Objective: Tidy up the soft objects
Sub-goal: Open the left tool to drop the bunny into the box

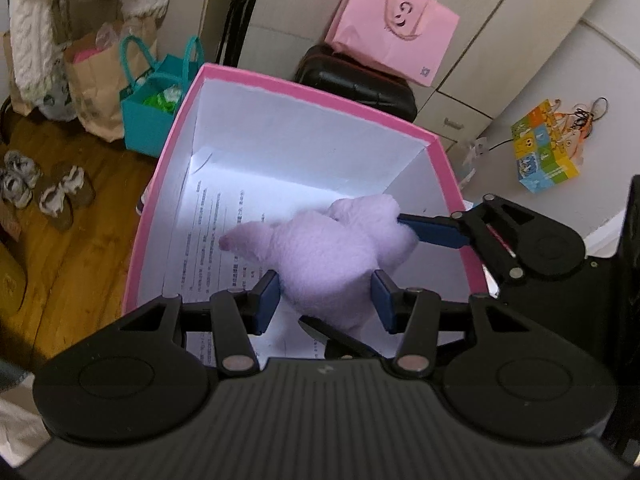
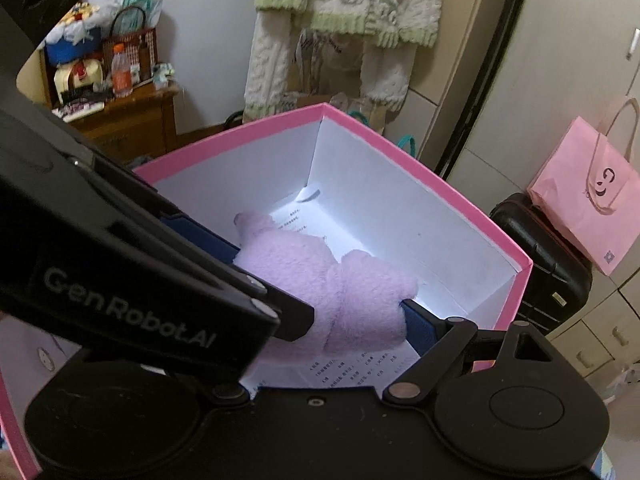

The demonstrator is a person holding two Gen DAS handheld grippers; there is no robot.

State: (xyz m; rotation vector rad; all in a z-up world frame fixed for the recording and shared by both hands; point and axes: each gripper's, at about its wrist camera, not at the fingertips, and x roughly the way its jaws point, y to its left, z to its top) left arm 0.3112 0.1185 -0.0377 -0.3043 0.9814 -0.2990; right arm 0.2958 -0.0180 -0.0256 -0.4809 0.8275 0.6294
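Your left gripper (image 1: 325, 300) reaches into the pink box (image 1: 320, 92) with the lilac plush toy (image 1: 332, 256) between its blue pads; the left pad (image 1: 266, 300) touches the fur and the right pad sits against its other side, the jaws fairly narrow, though you cannot tell how firmly they press. The toy rests on printed paper (image 1: 208, 216) lining the box floor. Further right, your right gripper (image 2: 320, 312) straddles the toy's other end, jaws wide, one blue pad (image 2: 420, 324) against the fur and the other hidden behind the left gripper's arm.
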